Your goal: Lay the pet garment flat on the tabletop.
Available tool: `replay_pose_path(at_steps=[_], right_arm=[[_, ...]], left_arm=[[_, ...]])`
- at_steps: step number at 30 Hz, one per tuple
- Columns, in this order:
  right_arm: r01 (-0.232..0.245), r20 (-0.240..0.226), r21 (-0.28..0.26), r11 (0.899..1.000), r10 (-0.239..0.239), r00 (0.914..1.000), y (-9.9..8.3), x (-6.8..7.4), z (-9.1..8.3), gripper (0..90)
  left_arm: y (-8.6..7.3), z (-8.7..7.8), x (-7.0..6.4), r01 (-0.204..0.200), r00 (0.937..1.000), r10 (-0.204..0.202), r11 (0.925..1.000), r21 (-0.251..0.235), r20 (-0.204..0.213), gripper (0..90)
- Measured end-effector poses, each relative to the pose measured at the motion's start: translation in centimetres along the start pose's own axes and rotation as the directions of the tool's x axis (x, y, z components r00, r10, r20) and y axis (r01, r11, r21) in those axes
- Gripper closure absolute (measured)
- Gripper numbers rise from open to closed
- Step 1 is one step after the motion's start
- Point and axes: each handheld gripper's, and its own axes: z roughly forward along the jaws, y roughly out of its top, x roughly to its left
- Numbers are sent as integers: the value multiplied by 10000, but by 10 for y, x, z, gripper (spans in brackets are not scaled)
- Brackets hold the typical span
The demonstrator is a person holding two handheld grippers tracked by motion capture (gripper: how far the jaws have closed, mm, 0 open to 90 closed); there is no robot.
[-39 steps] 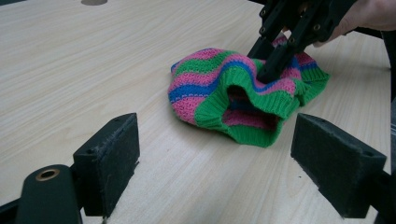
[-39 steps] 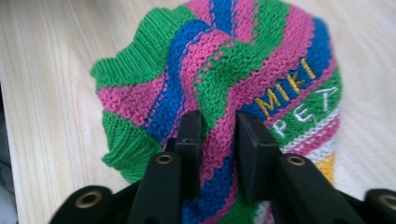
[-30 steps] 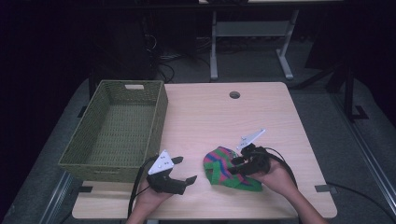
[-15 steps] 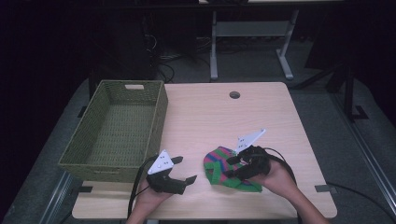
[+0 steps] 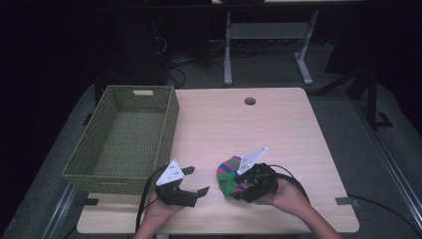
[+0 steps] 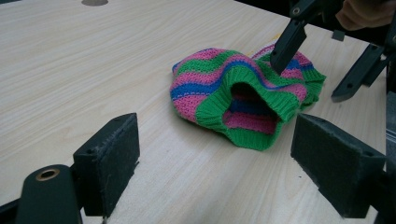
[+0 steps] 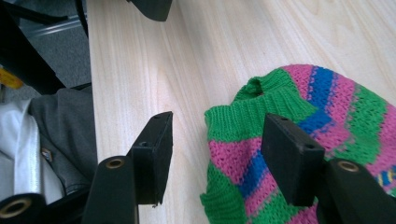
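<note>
A knit hat (image 5: 229, 175) striped in pink, green and blue lies near the table's front edge, its green cuff opening (image 6: 247, 109) turned toward my left gripper. That left gripper (image 5: 198, 180) is open just left of the hat, and its jaws (image 6: 217, 123) frame the opening without touching it. My right gripper (image 5: 242, 188) is open over the hat's right side. In the right gripper view (image 7: 215, 126) one jaw hangs over the green cuff (image 7: 252, 114) and the other over bare table. Seen from the left gripper, one right jaw rests on the hat's top.
A green woven basket (image 5: 171, 117) stands empty at the table's left, close behind the left gripper. A round cable hole (image 5: 250, 101) sits at the far middle of the table. The front table edge (image 7: 91, 93) runs just beside the right gripper's jaws, above the person's clothing.
The right gripper has shifted slightly left and down over the hat, covering more of it. The left gripper has stayed open beside the hat, shifting only a little.
</note>
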Motion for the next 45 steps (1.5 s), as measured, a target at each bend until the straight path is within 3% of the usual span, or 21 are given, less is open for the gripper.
replay_pose_path(at_steps=[5, 10, 15, 20, 32, 34, 45], right_arm=[[-117, 81, 342, 9993, 114, 9999, 1, 0, 10, 438], [-52, 486, 583, 9983, 24, 9988, -1, -2, 18, 519], [37, 696, 730, 9973, -88, 9975, -4, -5, 21, 705], [106, 686, 844, 9964, -164, 9975, -4, -5, 22, 800], [-53, 387, 333, 9994, 40, 9992, -2, -8, 0, 819], [-39, 431, 224, 9997, 30, 9991, -2, -9, -3, 820], [-14, 631, -264, 9997, 31, 9980, 4, -11, -32, 820]], left_arm=[[0, 0, 0, -15, 10000, 15, 10000, 33, 17, 151], [-1, 1, 0, 60, 9999, -61, 9999, 83, 129, 151], [-1, 2, -1, 49, 9998, -51, 9999, 108, 168, 154], [0, 2, 0, 92, 9997, -94, 9999, 106, 232, 158], [-1, 3, 1, 45, 9993, -53, 9998, 197, 382, 178], [-1, 3, 1, -2, 9992, -4, 9999, 155, 389, 215], [1, 5, -1, 44, 9983, -47, 10000, 52, 587, 224]])
